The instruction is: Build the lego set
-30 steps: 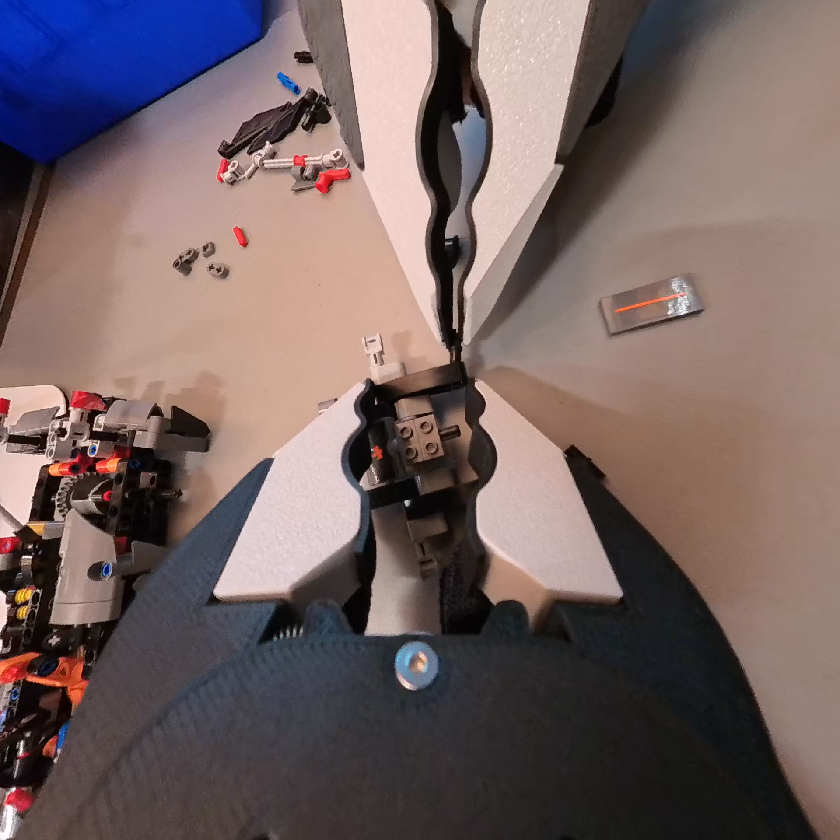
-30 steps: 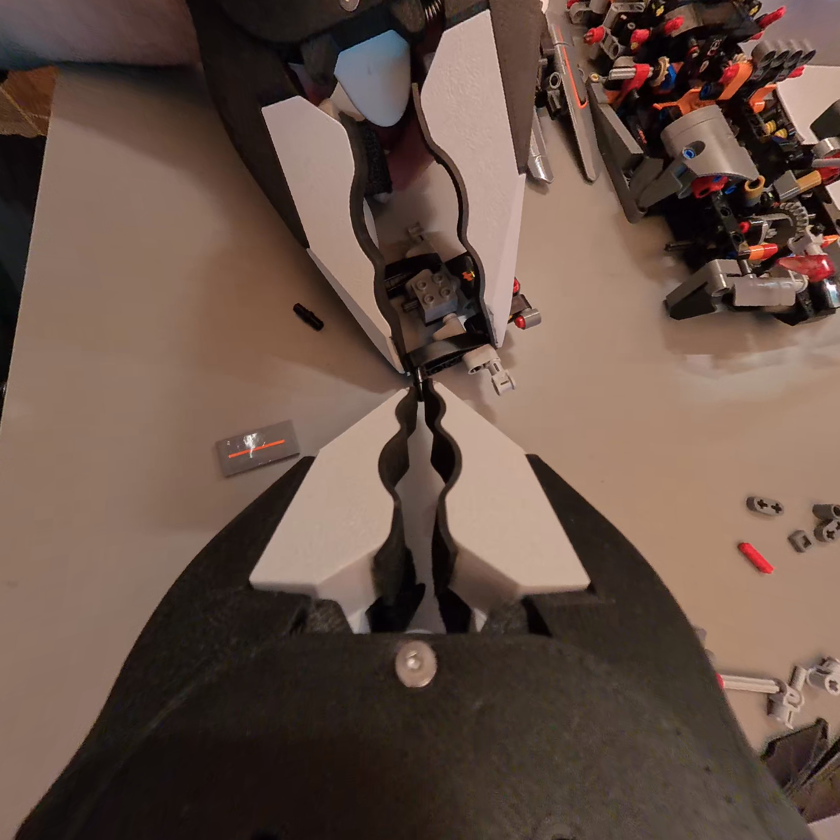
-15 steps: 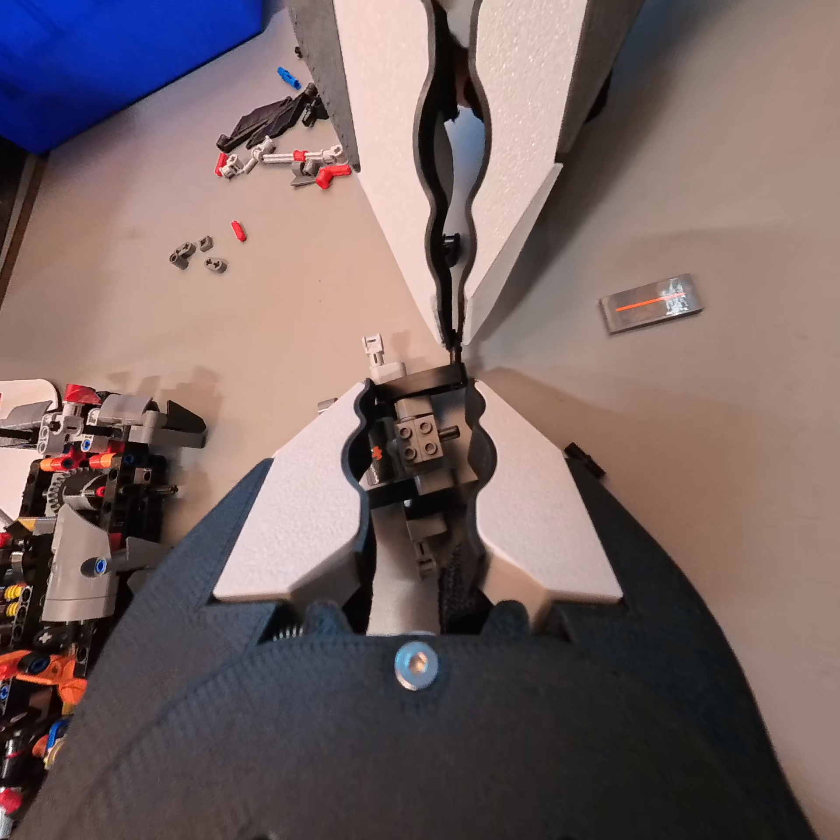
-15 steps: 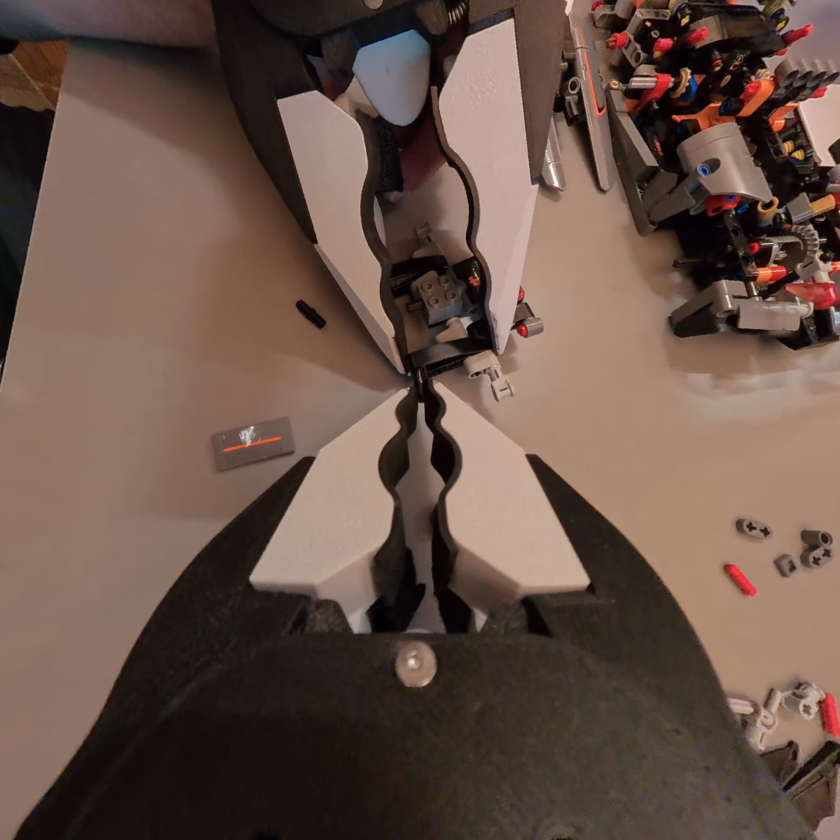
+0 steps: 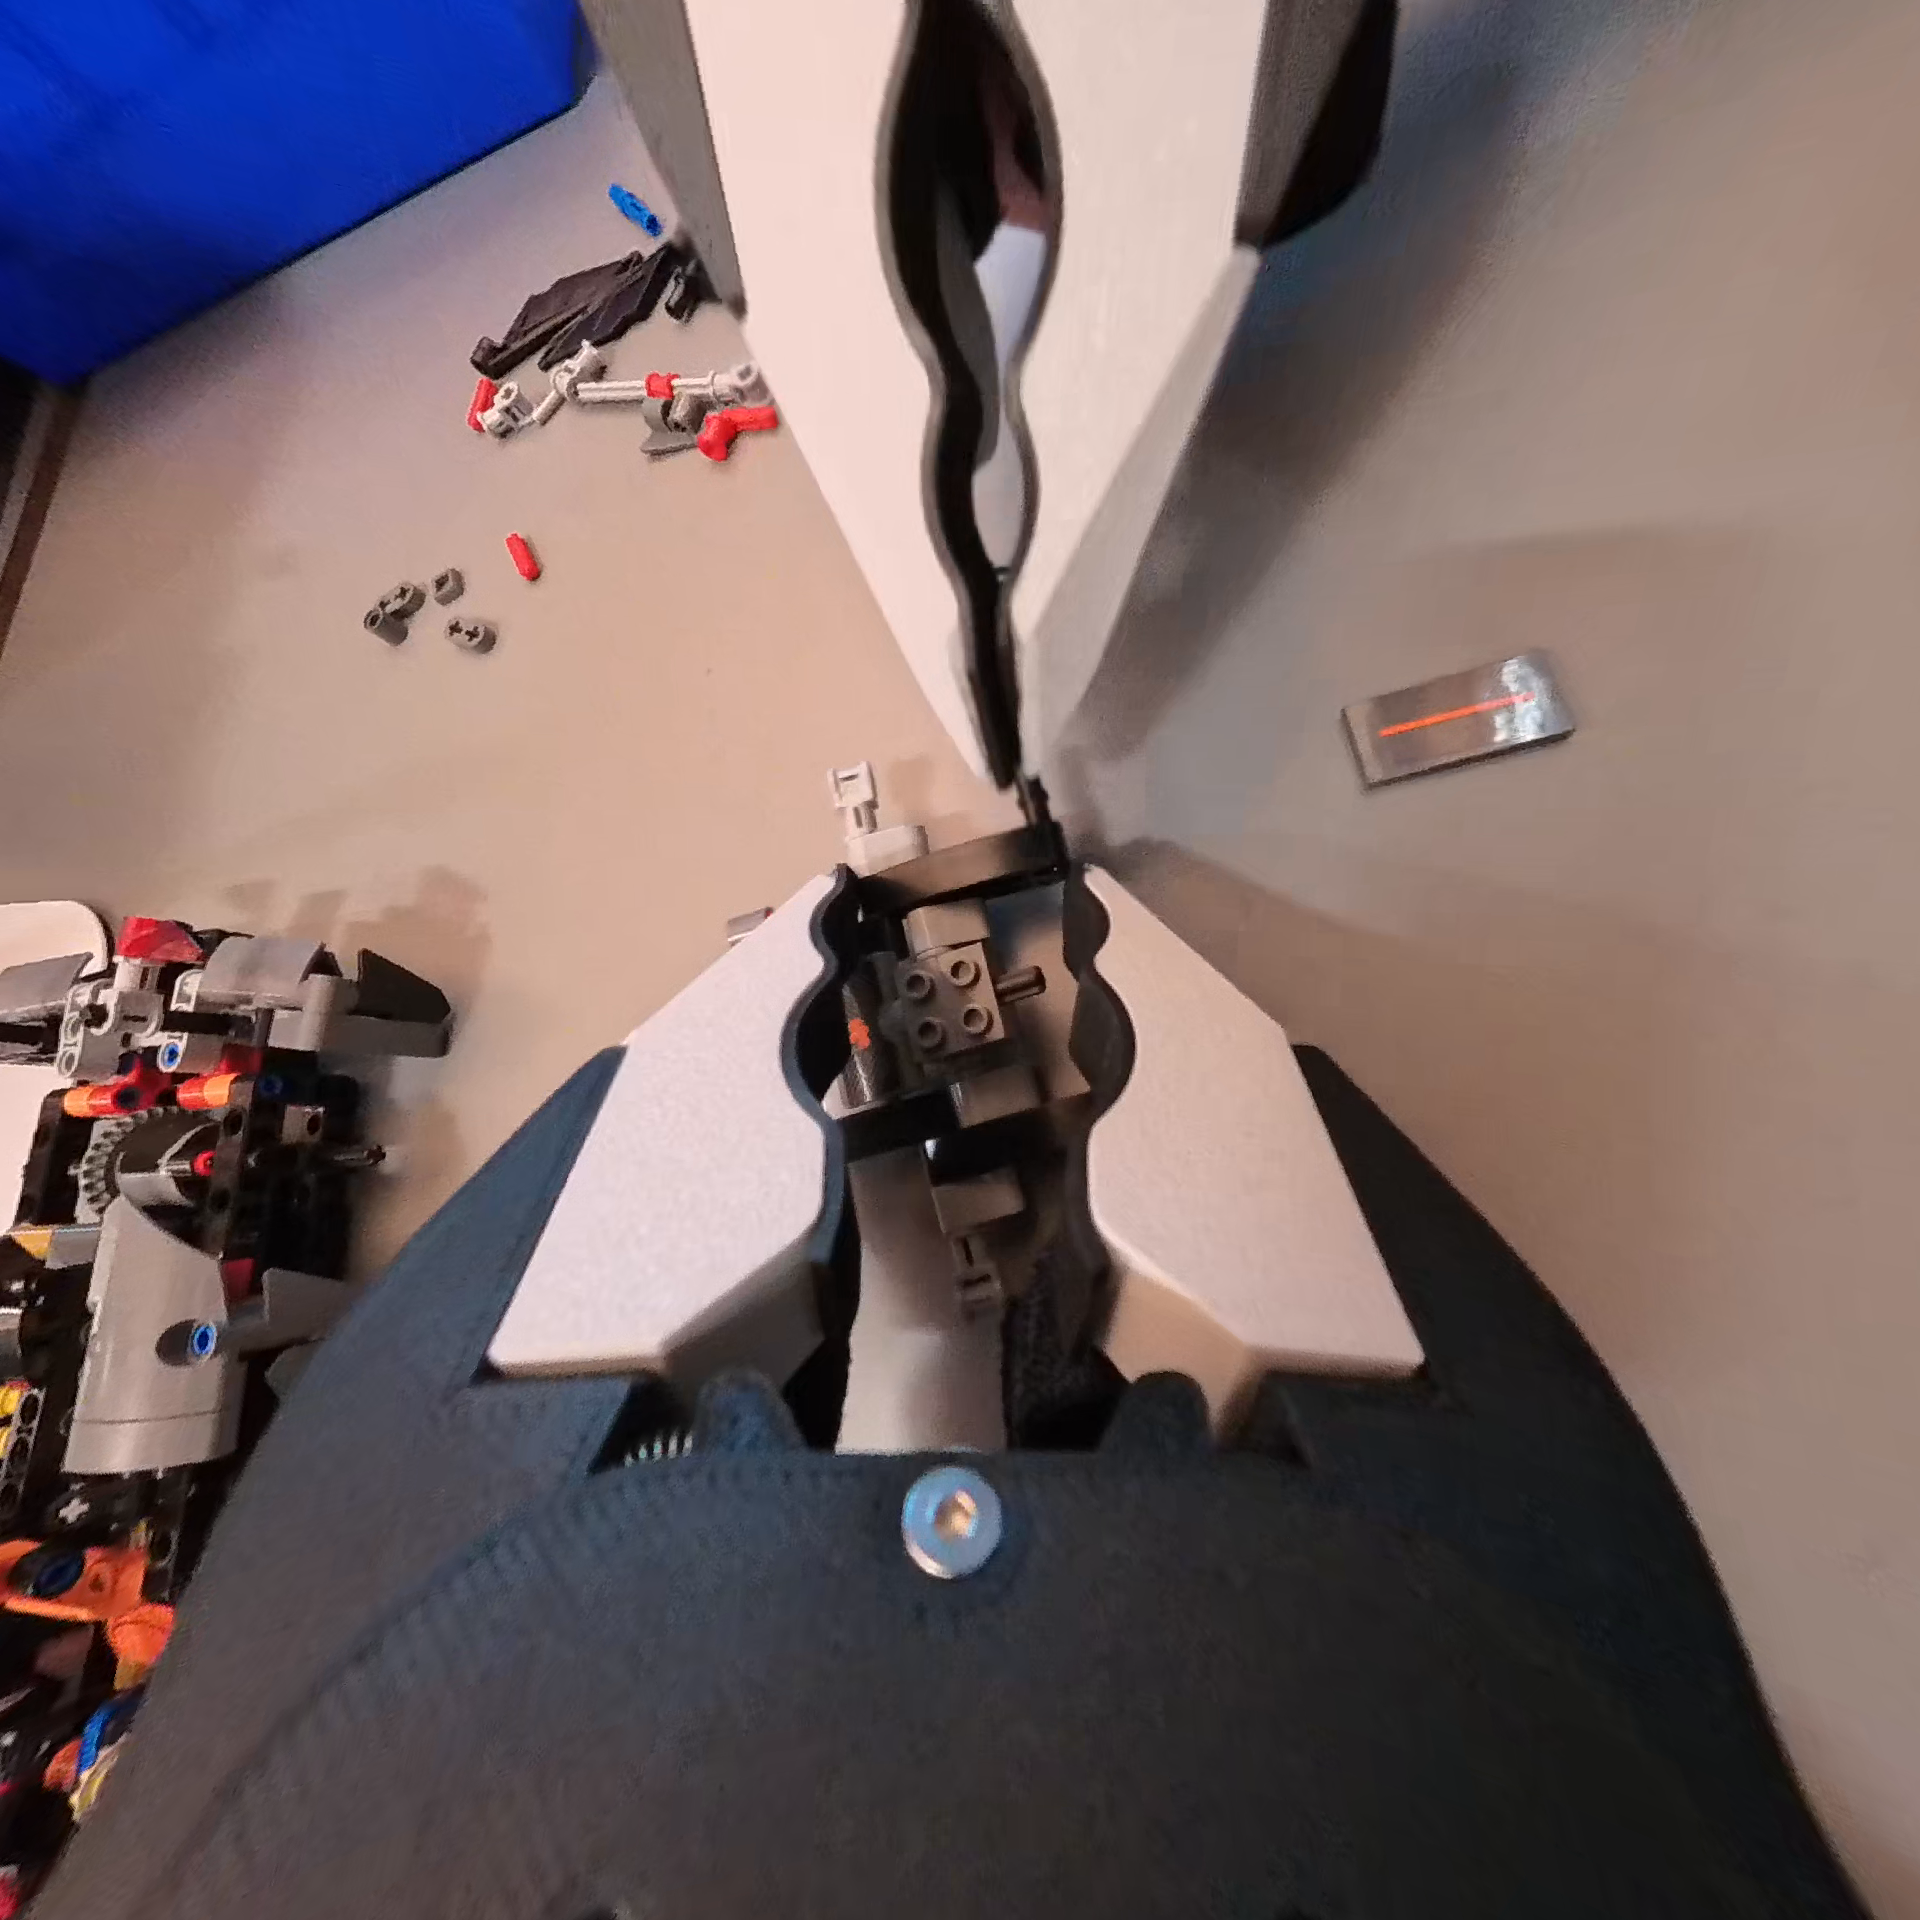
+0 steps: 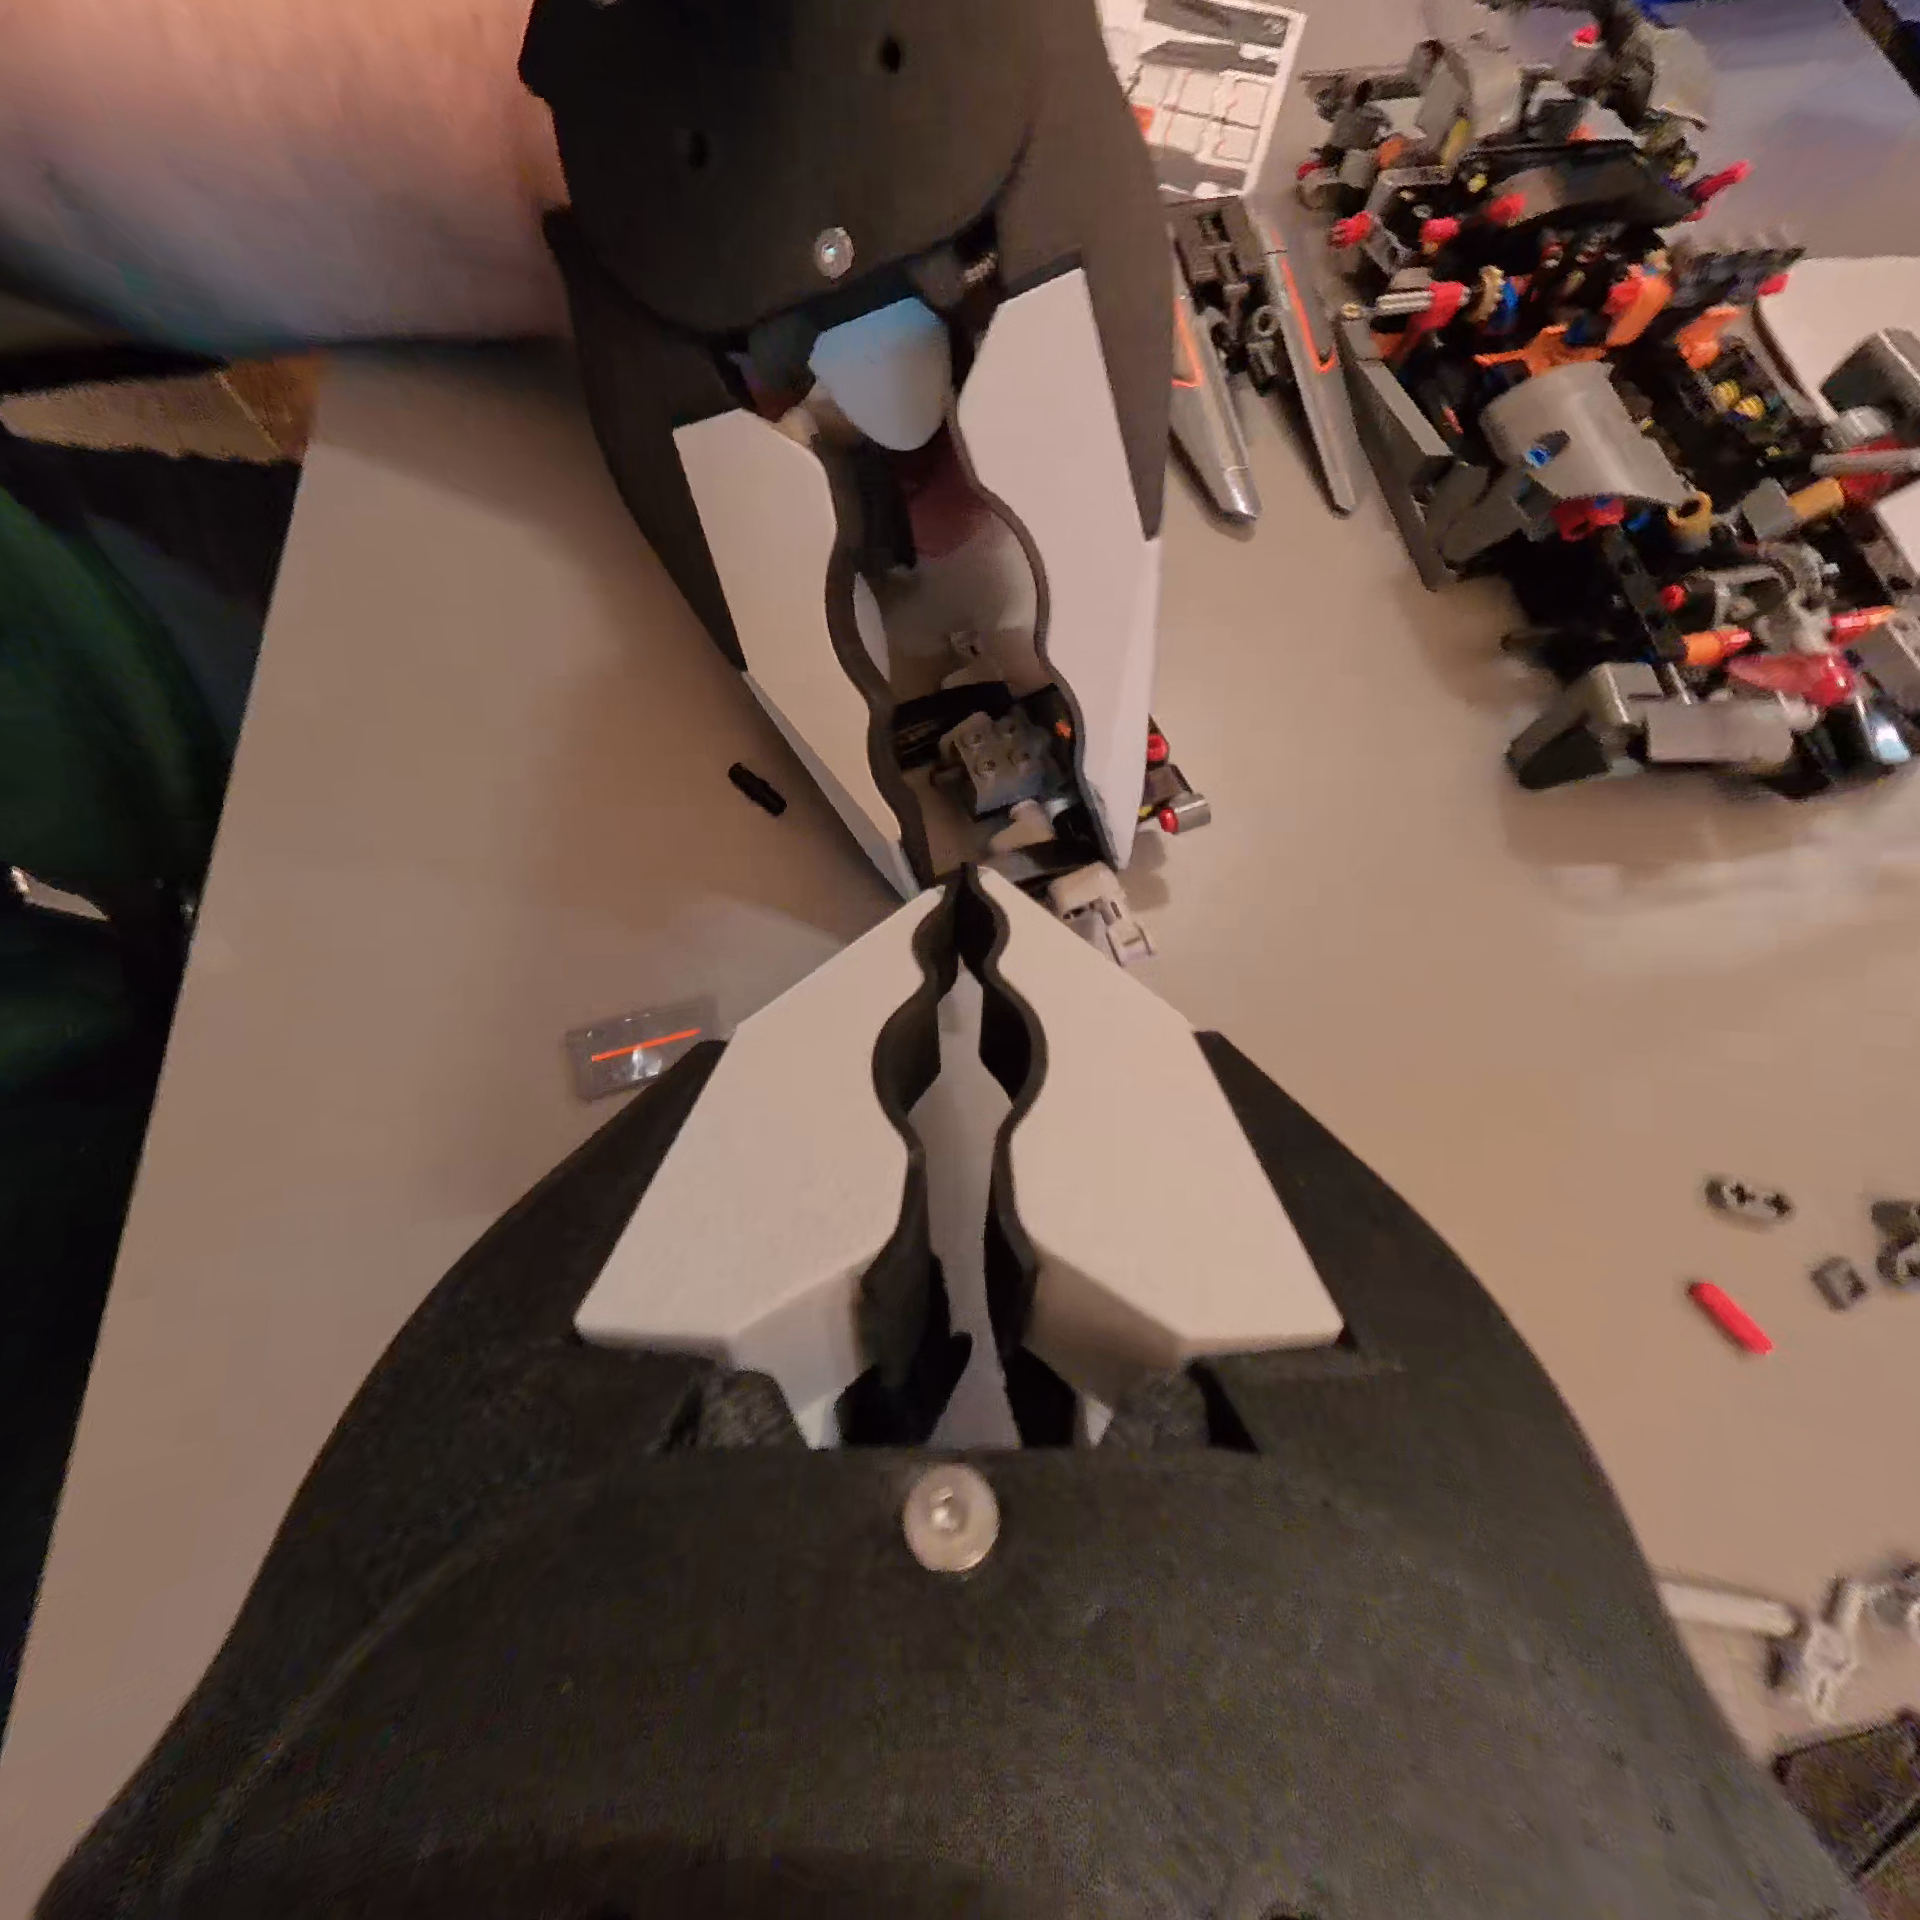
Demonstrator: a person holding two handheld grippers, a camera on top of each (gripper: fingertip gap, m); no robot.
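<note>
My left gripper (image 5: 961,883) is shut on a small black and grey lego sub-assembly (image 5: 951,1013) with a studded grey block on top, held just above the table. My right gripper (image 6: 966,888) faces it tip to tip, shut on a small black pin (image 5: 1031,798). The pin touches the end of the sub-assembly's black beam (image 5: 977,862). In the right wrist view the left gripper (image 6: 1013,842) comes from the top with the sub-assembly (image 6: 992,758) between its fingers. The right gripper (image 5: 1013,769) shows from above in the left wrist view.
A large part-built lego car (image 5: 156,1195) (image 6: 1621,468) stands to one side. A grey tile with an orange line (image 5: 1455,722) (image 6: 639,1055), a loose black pin (image 6: 756,788), scattered small parts (image 5: 613,395) (image 6: 1745,1205) and a blue bin (image 5: 208,156) are around. A person's arm (image 6: 260,177) is at the top left. My two grippers' fingertips are within a few centimetres of each other.
Both grippers stay tip to tip with their holds unchanged. The right wrist view has tilted, so more of the left gripper's body and the arm shows.
</note>
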